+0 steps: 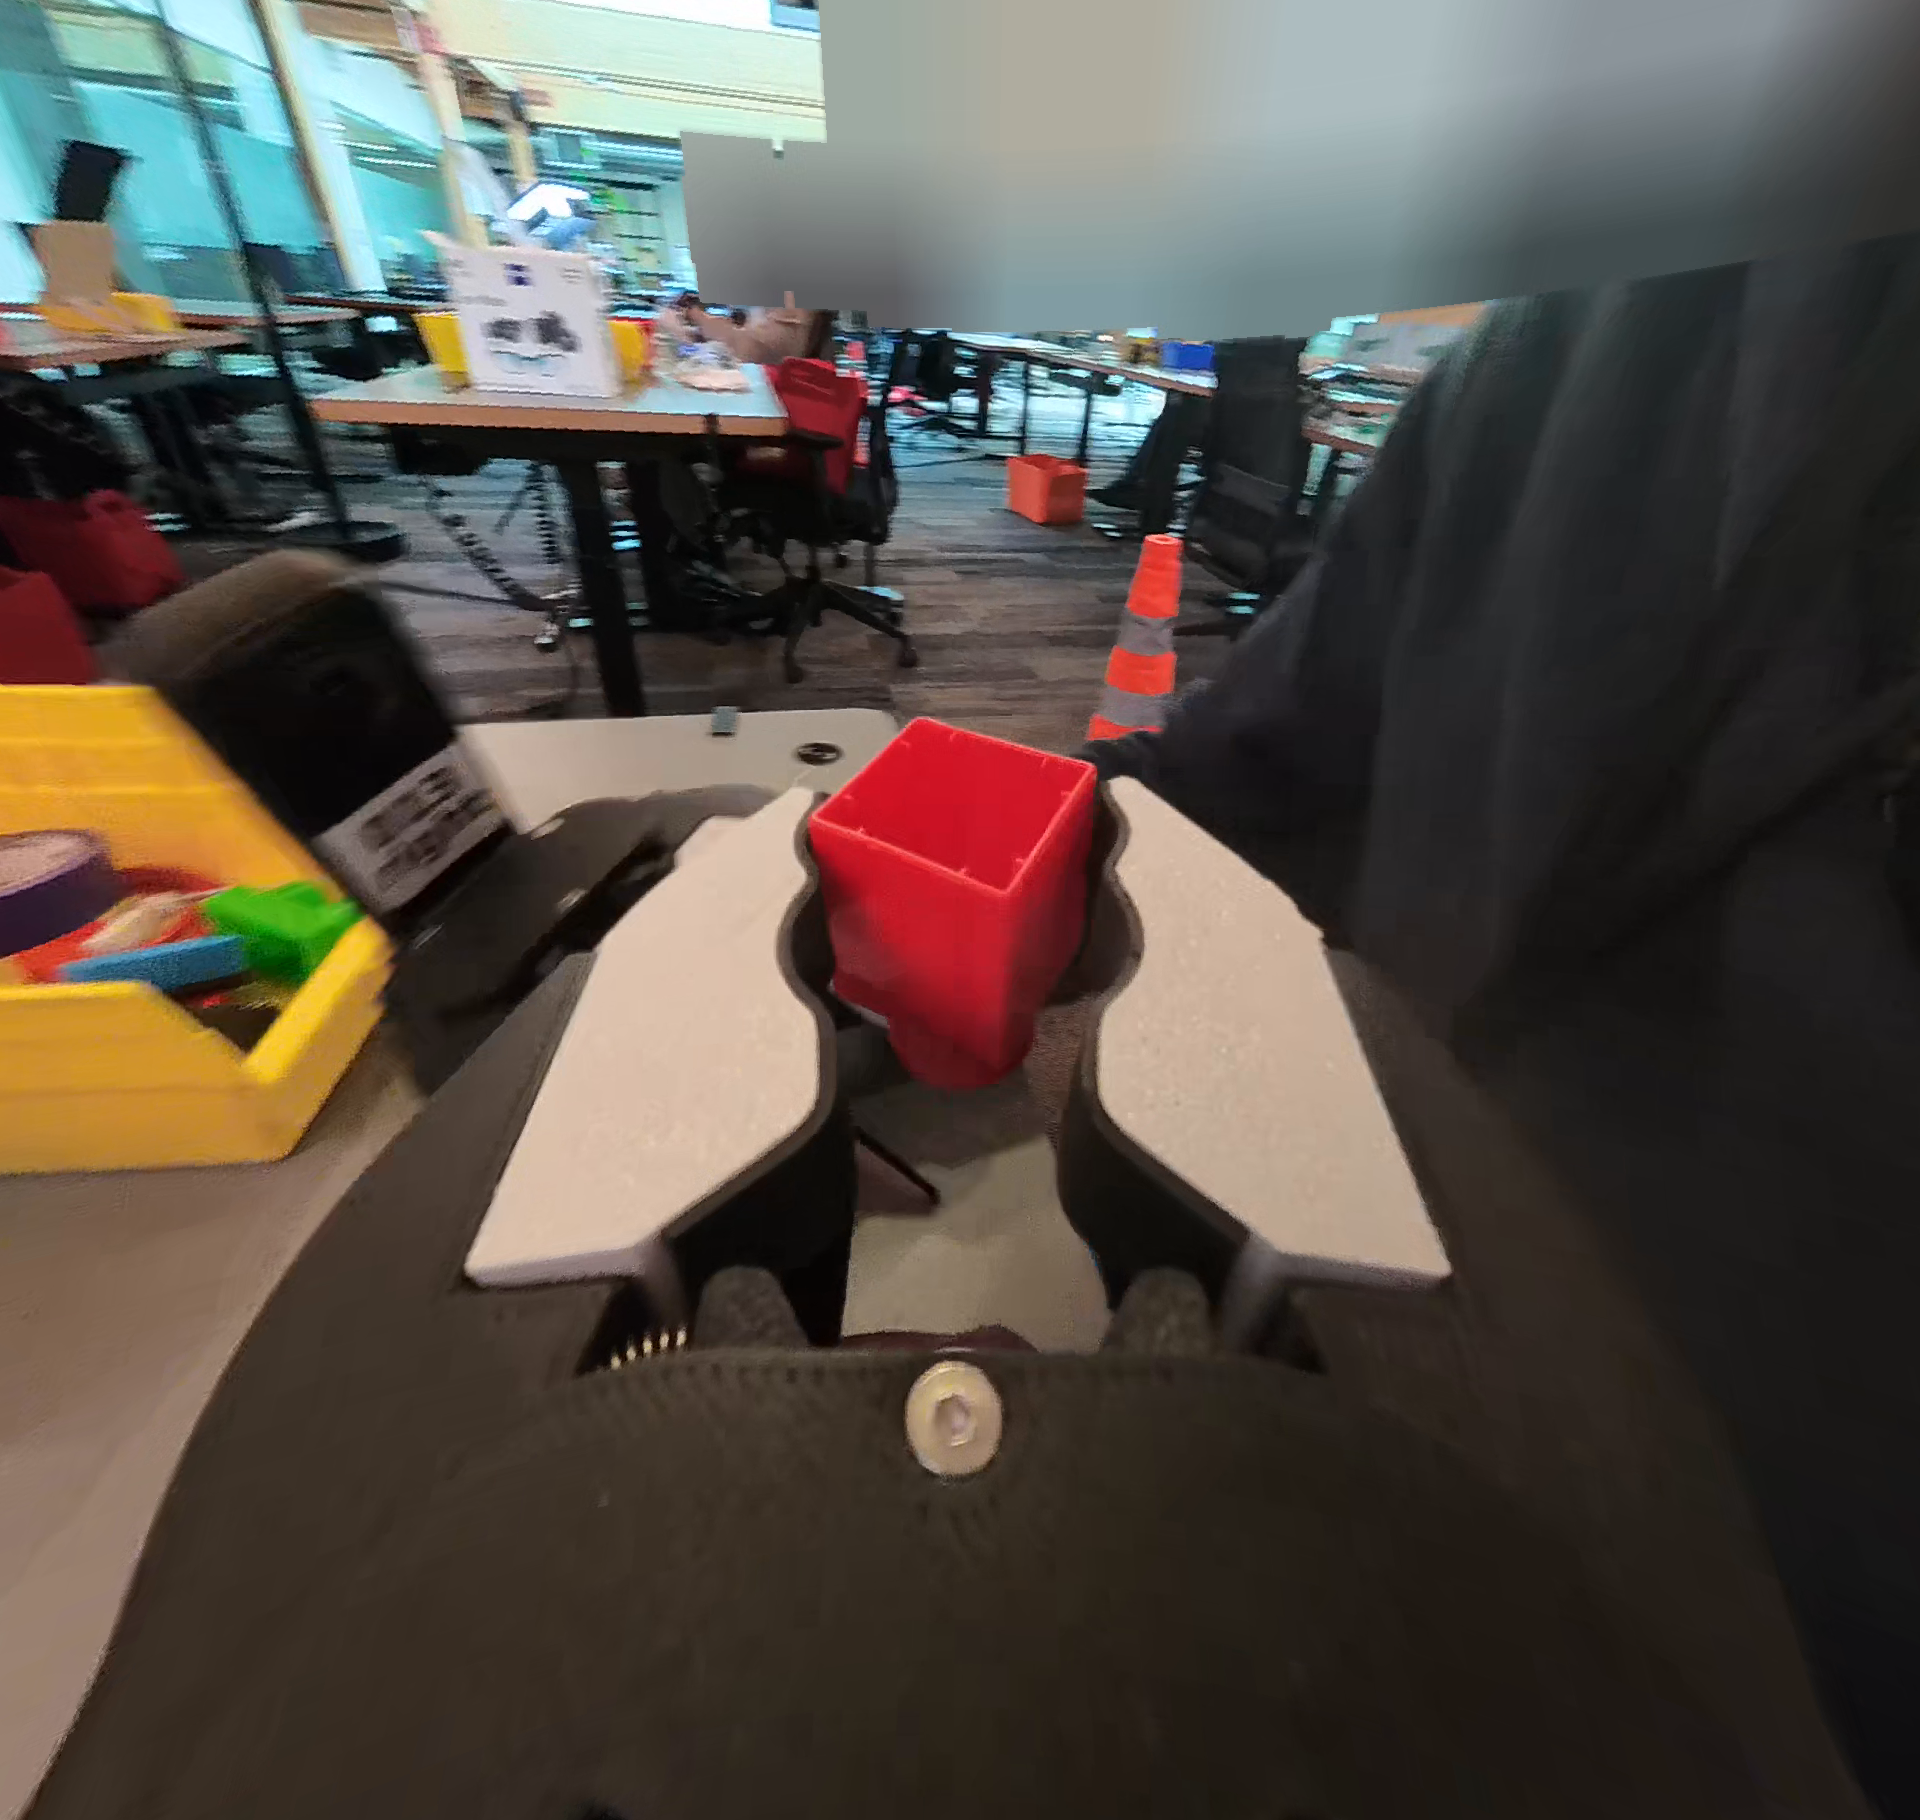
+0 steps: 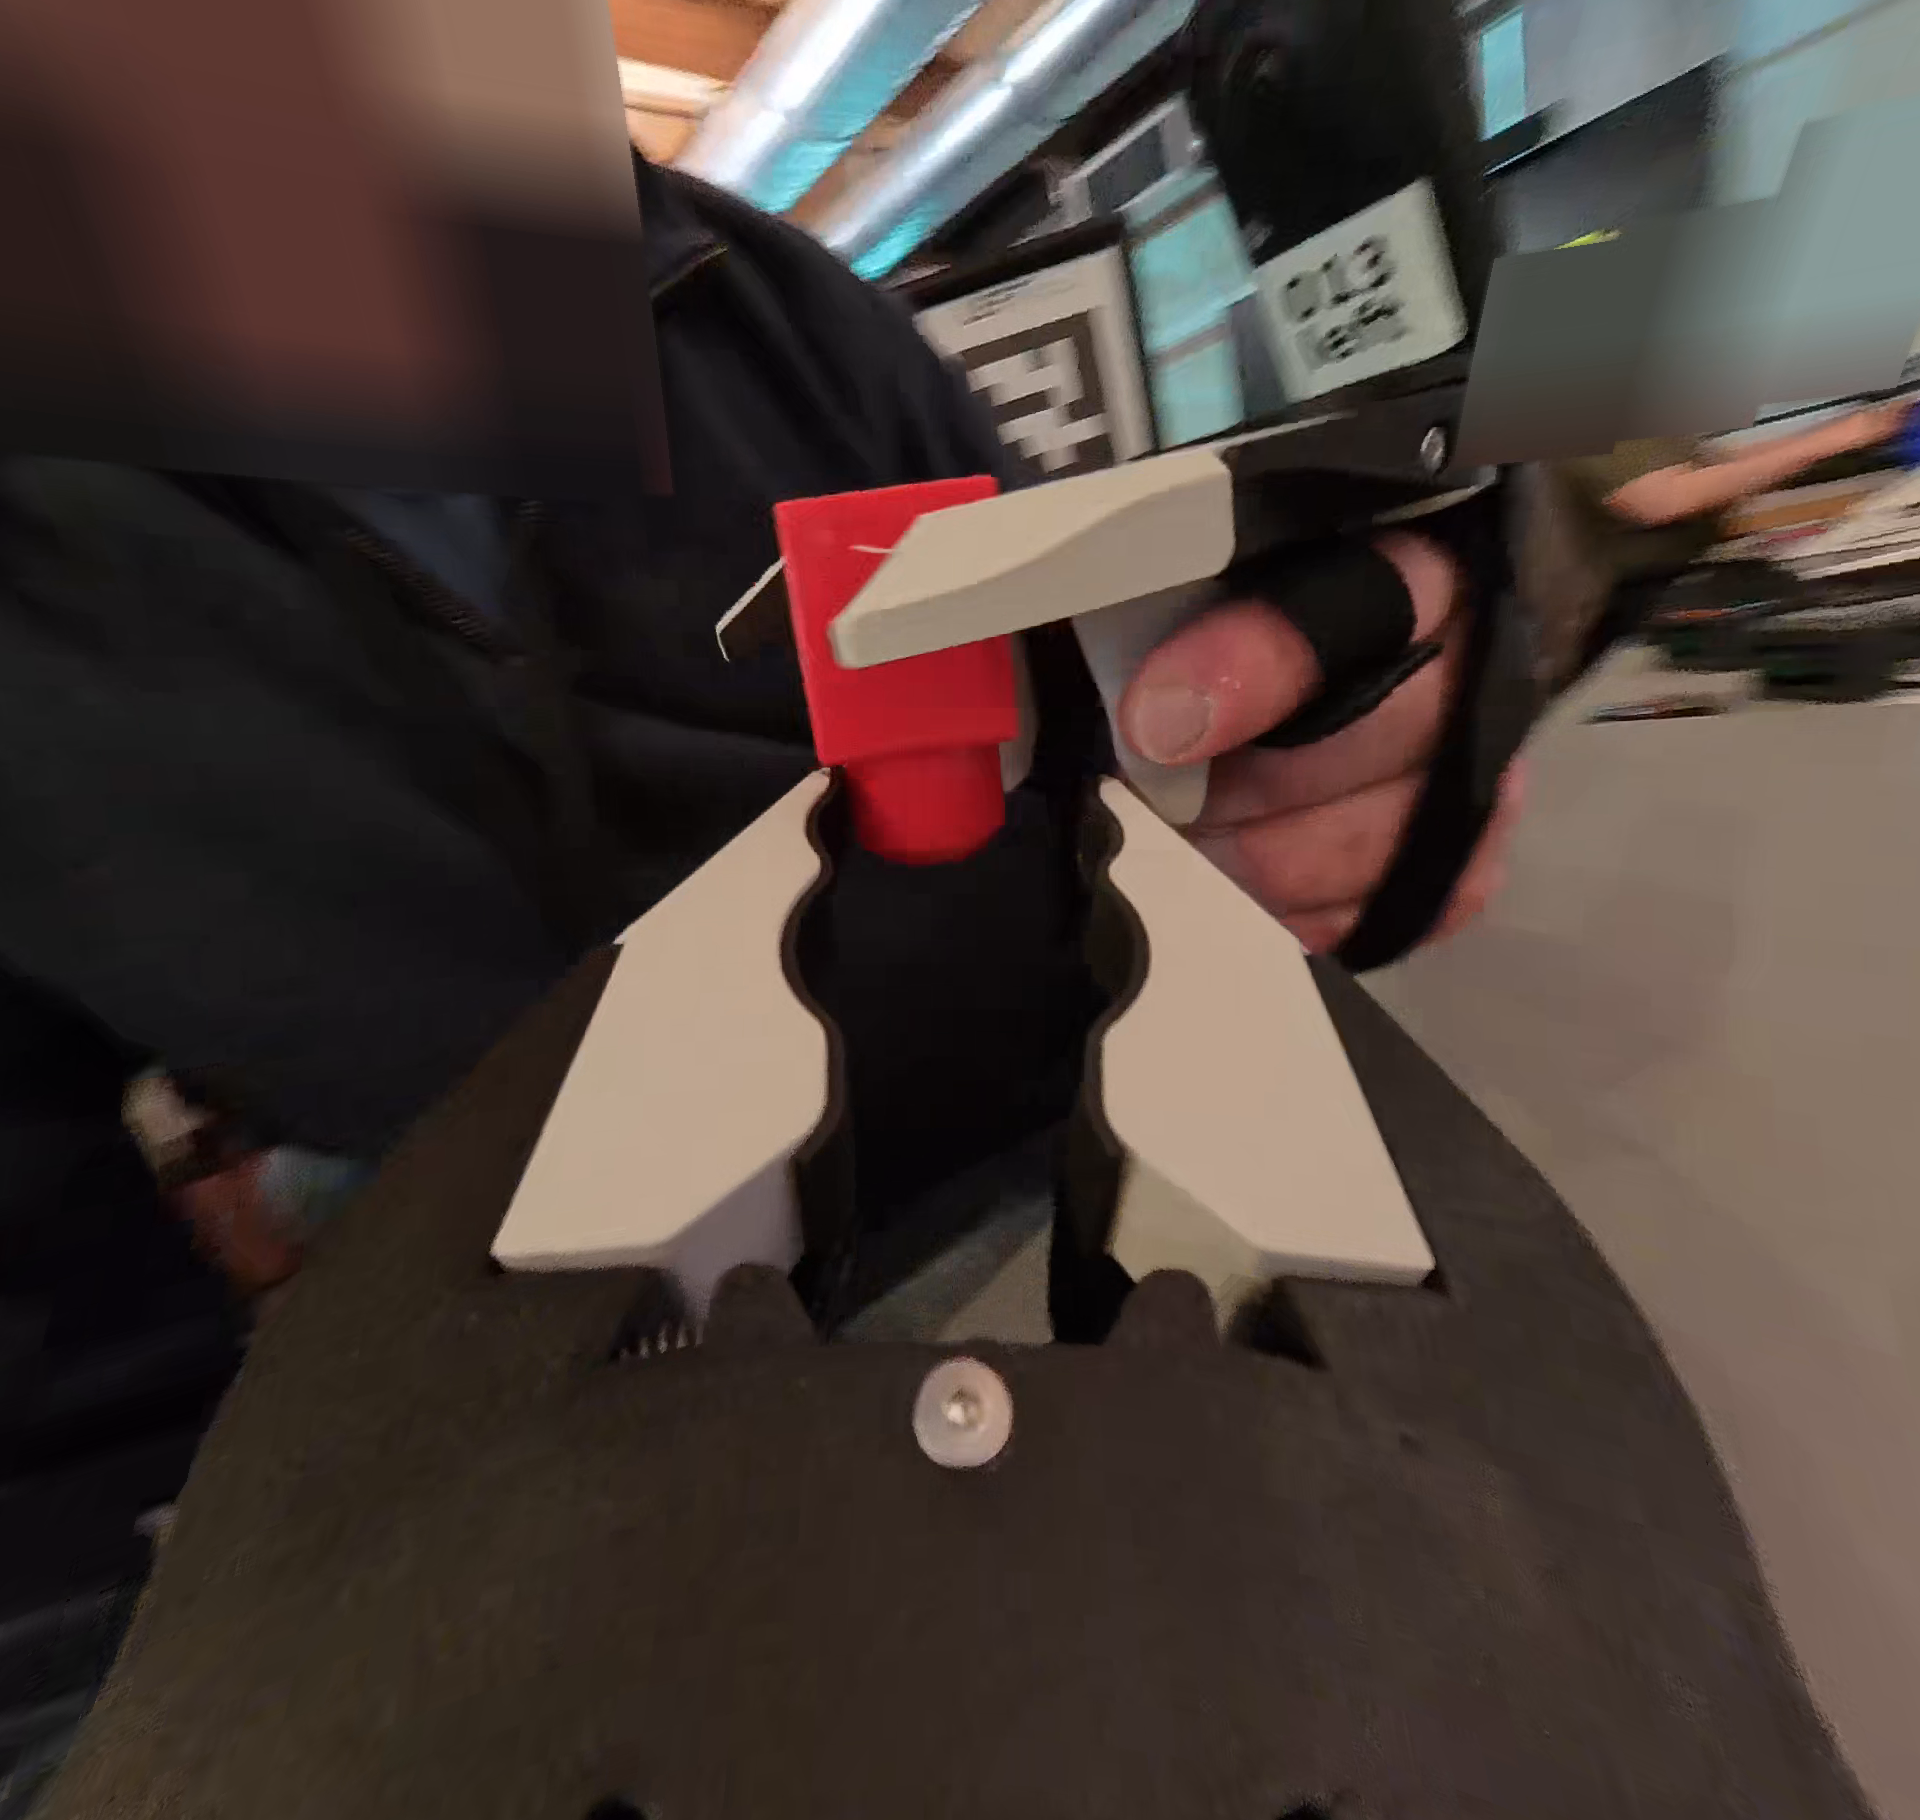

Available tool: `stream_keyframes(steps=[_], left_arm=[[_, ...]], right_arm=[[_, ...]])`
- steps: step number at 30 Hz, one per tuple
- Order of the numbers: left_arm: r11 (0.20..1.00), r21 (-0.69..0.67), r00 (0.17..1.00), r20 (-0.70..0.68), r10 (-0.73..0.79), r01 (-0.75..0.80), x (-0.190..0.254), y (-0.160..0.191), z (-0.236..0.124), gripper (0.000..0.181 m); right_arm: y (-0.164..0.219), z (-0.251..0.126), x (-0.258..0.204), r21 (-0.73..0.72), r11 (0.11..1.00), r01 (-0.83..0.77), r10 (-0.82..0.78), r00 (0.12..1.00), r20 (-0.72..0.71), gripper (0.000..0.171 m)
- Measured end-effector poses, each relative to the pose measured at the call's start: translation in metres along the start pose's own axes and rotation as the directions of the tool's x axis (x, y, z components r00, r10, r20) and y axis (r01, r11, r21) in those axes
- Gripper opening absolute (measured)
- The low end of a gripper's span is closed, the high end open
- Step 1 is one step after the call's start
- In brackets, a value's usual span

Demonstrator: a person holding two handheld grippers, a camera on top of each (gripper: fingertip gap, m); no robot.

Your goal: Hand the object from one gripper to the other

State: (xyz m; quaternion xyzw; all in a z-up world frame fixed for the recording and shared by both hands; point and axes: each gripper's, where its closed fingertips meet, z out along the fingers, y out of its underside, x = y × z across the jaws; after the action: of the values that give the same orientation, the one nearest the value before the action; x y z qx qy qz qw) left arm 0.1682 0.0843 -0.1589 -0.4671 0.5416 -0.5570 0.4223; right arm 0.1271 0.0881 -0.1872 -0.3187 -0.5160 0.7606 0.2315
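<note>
The object is a red hollow square block with a round stub at its bottom. My left gripper is shut on its square sides and holds it in the air, open end up. In the right wrist view the block hangs in the left gripper, which a hand holds. My right gripper is open just below it. The round stub sits at the tips, close to the left fingertip, with a gap to the other finger.
A yellow bin with several small items stands on the grey table at left. The other gripper's black housing is behind it. A person in a dark jacket is close on the right. An orange cone, desks and chairs are beyond. Some 5 cm of space lies between my two pairs of fingers.
</note>
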Motion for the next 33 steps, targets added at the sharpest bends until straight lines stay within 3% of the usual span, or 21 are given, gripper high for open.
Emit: stream_keyframes(steps=[4, 8, 11, 13, 18, 22, 28, 30, 33], left_arm=[[0.999, 0.021, 0.985, 0.164, -0.045, 0.042, -0.029, -0.001, -0.009, 0.046], [0.997, 0.036, 0.951, 0.299, -0.077, 0.069, -0.051, 0.002, -0.013, 0.046], [0.992, 0.066, 0.922, 0.367, -0.128, 0.111, -0.065, 0.005, -0.019, 0.046], [0.99, 0.072, 0.91, 0.391, -0.139, 0.12, -0.068, 0.007, -0.02, 0.046], [0.99, 0.047, 0.92, 0.366, -0.14, 0.132, -0.065, 0.006, -0.02, 0.046], [0.997, -0.007, 0.929, 0.363, -0.067, 0.074, -0.061, -0.002, -0.029, 0.061], [0.981, -0.196, 0.969, 0.239, 0.057, -0.009, -0.046, -0.011, -0.041, 0.046], [0.96, -0.277, 0.986, 0.139, 0.09, -0.048, -0.036, -0.006, -0.039, 0.041], [0.906, -0.412, 0.991, 0.04, 0.126, -0.098, -0.03, 0.007, -0.036, 0.038]], right_arm=[[0.001, -0.009, 0.023, -0.081, 0.987, 0.14, -0.16, 0.921, -0.355, 0.036], [-0.002, -0.024, 0.049, -0.263, 0.94, 0.216, -0.338, 0.677, -0.653, 0.028], [-0.003, -0.036, 0.061, -0.384, 0.899, 0.211, -0.437, 0.491, -0.754, 0.028], [-0.001, -0.037, 0.063, -0.417, 0.888, 0.192, -0.457, 0.447, -0.769, 0.028], [-0.004, -0.033, 0.056, -0.345, 0.917, 0.198, -0.396, 0.549, -0.736, 0.027], [0.003, -0.035, 0.052, -0.36, 0.922, 0.14, -0.363, 0.632, -0.685, 0.026], [0.025, -0.008, 0.018, -0.314, 0.947, 0.068, -0.185, 0.915, -0.359, 0.027], [0.029, -0.004, 0.007, -0.299, 0.953, 0.05, -0.127, 0.961, -0.247, 0.027], [0.036, -0.002, 0.009, -0.334, 0.942, 0.015, -0.085, 0.977, -0.197, 0.027]])
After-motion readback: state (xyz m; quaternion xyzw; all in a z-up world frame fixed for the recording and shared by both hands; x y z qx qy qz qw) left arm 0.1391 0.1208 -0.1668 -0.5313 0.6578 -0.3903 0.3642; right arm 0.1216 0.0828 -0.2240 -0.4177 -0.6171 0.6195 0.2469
